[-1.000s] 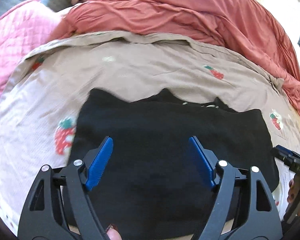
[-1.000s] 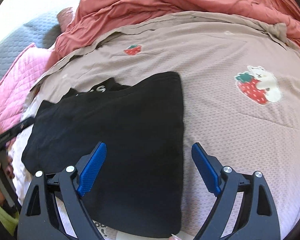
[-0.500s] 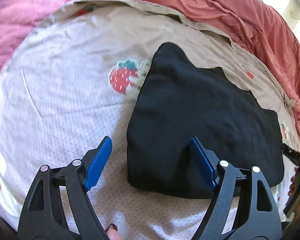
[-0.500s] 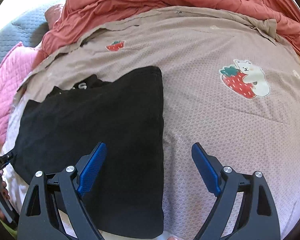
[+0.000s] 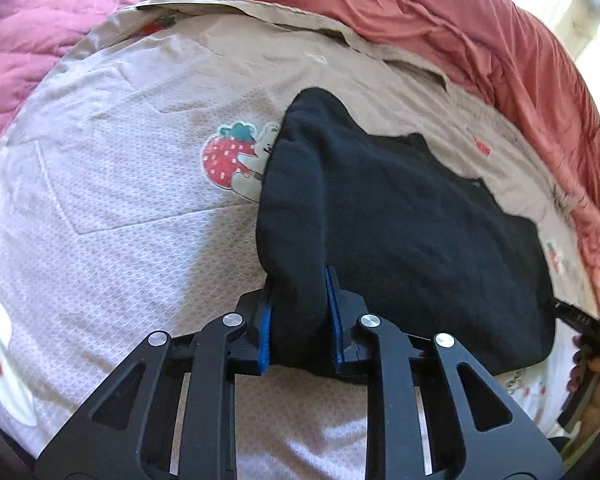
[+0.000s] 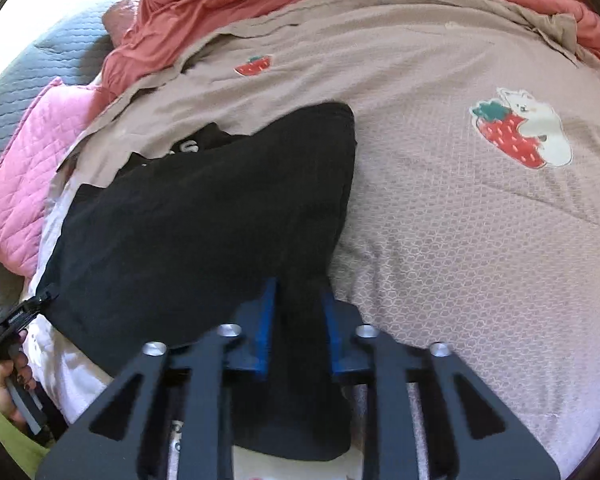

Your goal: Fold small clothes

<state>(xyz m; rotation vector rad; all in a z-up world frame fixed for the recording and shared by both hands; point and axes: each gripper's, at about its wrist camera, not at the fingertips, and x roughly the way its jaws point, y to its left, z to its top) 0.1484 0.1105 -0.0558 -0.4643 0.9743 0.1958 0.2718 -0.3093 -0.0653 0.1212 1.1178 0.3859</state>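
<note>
Two handheld grippers, same build. Left gripper (image 5: 299,312): matte black plastic frame, twin linkage arms with triangular cut-outs, four round silver pivot screws in a row, blue ribbed pads (image 5: 265,334) on the finger insides. Right gripper (image 6: 298,314): identical black frame, silver screws, blue pads (image 6: 265,332). From the side, black body with small white lettering, grey trigger bar below. Dark polish on the fingernails of left hand (image 6: 12,380) and right hand (image 5: 592,384).
</note>
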